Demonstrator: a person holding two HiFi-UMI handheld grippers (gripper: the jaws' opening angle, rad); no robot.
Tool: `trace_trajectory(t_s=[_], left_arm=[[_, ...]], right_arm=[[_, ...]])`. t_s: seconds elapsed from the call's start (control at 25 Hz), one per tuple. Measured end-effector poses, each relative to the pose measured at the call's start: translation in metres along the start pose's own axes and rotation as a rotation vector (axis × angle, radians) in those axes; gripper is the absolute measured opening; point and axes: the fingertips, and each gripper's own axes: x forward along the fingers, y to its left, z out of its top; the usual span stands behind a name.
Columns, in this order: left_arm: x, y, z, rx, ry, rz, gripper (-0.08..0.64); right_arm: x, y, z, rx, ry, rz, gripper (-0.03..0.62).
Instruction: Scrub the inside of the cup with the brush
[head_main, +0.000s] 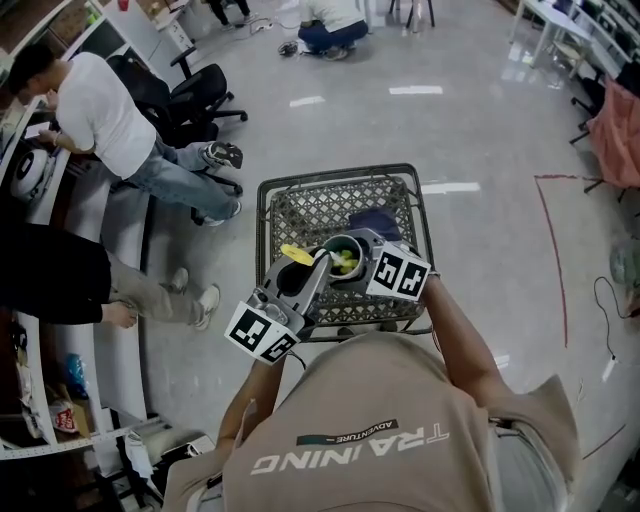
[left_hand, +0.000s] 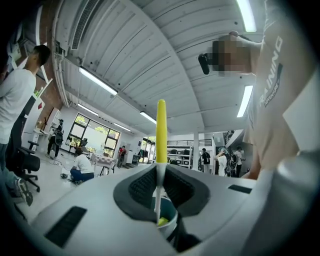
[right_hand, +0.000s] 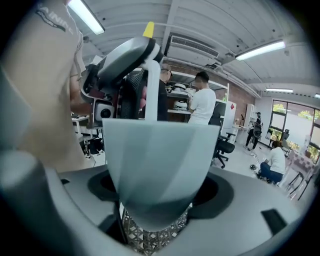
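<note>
Over the mesh cart (head_main: 340, 172), a square metal lattice with a tube rim, both tools are held up in the air, probably so the work is free of the mesh. Right hand-held gripper (head_main: 362, 262) is clamped on the cup's (right_hand: 155, 165) sides, mouth tipped toward the left one so the inside is reachable. Cup: pale blue-grey, tapered, faintly faceted, matte plastic by the look. Left hand-held gripper (left_hand: 161, 185) is closed tight on the brush (left_hand: 161, 131), pinching its thin white shaft. The yellow handle end sticks out behind and the yellow-green head (head_main: 345, 263) is down inside the cup. Judged: scrubbing under way.
</note>
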Motion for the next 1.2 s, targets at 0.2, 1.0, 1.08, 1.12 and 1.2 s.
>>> trace_trajectory(t_s=[0.2,1.0,1.08,1.12,1.2], left_arm=[[-0.005,0.006,-0.005,-0.014,0.031,0.004,0.045],[-0.005,-0.01,0.06,0.071,-0.086,-0.001,0.044],[-0.006,-0.006,0.061,0.074,-0.074,0.011,0.044],[-0.007,-0.004,0.06,0.073,-0.067,0.017,0.044],[-0.008,-0.002,0.058,0.071,-0.054,0.03,0.044]], right_arm=[[0.003,-0.004,-0.006,0.031,0.0,-0.02,0.388],[-0.004,-0.022,-0.05,0.087,-0.032,-0.094,0.388],[0.002,-0.019,-0.055,0.077,-0.023,-0.085,0.388],[0.006,-0.017,-0.057,0.07,-0.016,-0.079,0.388],[0.01,-0.013,-0.063,0.054,0.003,-0.067,0.388]])
